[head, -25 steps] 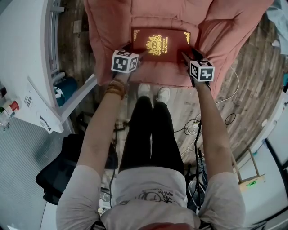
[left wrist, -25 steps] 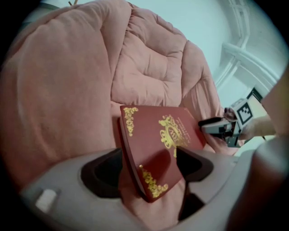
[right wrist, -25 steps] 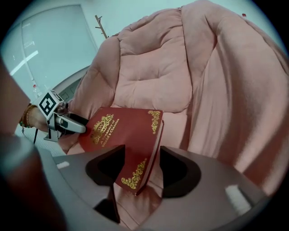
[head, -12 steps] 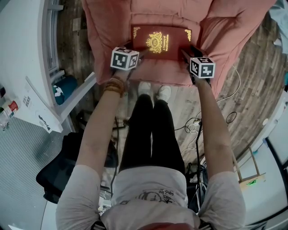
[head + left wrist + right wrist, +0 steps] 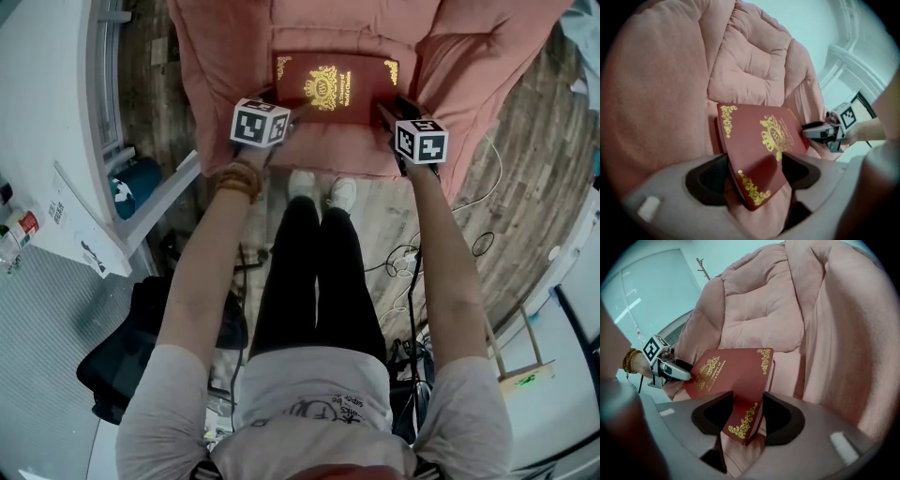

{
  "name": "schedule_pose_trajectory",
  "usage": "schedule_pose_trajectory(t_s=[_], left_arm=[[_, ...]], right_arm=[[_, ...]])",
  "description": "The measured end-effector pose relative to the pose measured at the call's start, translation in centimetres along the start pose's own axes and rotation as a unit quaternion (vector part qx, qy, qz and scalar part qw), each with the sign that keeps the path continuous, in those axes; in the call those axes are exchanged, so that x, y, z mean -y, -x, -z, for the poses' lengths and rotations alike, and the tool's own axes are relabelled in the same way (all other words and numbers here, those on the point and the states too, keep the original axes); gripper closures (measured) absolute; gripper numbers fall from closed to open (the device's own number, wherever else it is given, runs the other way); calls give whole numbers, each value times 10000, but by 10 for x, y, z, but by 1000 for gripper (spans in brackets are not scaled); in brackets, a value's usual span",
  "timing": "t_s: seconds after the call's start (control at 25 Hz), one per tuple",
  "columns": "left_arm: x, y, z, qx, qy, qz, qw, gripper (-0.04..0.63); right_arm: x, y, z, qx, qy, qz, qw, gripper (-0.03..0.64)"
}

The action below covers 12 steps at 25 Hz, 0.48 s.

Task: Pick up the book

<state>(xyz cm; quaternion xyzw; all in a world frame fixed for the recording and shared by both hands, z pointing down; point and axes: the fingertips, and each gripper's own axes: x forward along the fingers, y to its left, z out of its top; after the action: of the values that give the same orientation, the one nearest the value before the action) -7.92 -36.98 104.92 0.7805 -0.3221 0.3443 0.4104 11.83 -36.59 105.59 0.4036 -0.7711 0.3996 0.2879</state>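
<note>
Armchair: the pink quilted padded armchair [image 5: 450, 84] fills the 12 o'clock end of the head view; its seat carries the task's thing
Book: the dark red hardcover book [image 5: 333, 89] with gold ornament on its cover lies cover up on the seat, toward the chair's back
Left gripper: the left gripper [image 5: 754, 171] is on the book's 7 o'clock corner; its jaws stand narrow around that corner and the pads look to touch both edges, so I judge it has hold
Right gripper: the right gripper [image 5: 747, 411] straddles the 5 o'clock corner; its jaws are closing with the corner between them, the pads right at the edges, the grip seemingly not yet firm
Step in hand: taking hold of the book at its two near corners, before any lift
Next move: let the right jaws finish closing, then raise both hands together and level, so the cover does not twist or slide out of a corner pinch
Hard to make out: whether the pads truly press; the book's underside and how far it sinks into the cushion; the far corners in the gripper views are warped by the wide lens
</note>
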Motion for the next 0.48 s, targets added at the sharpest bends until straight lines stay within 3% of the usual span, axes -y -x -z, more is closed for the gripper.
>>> schedule_pose_trajectory(t_s=[0.16,0.48], left_arm=[[1,1,-1,36,22,-42,10000,236],[11,18,-19,481,426,-239,9976,242]], right_arm=[[-1,5,-3,117,24,32,9999,422],[-8,29,-23,537,-67,239,9982,451]])
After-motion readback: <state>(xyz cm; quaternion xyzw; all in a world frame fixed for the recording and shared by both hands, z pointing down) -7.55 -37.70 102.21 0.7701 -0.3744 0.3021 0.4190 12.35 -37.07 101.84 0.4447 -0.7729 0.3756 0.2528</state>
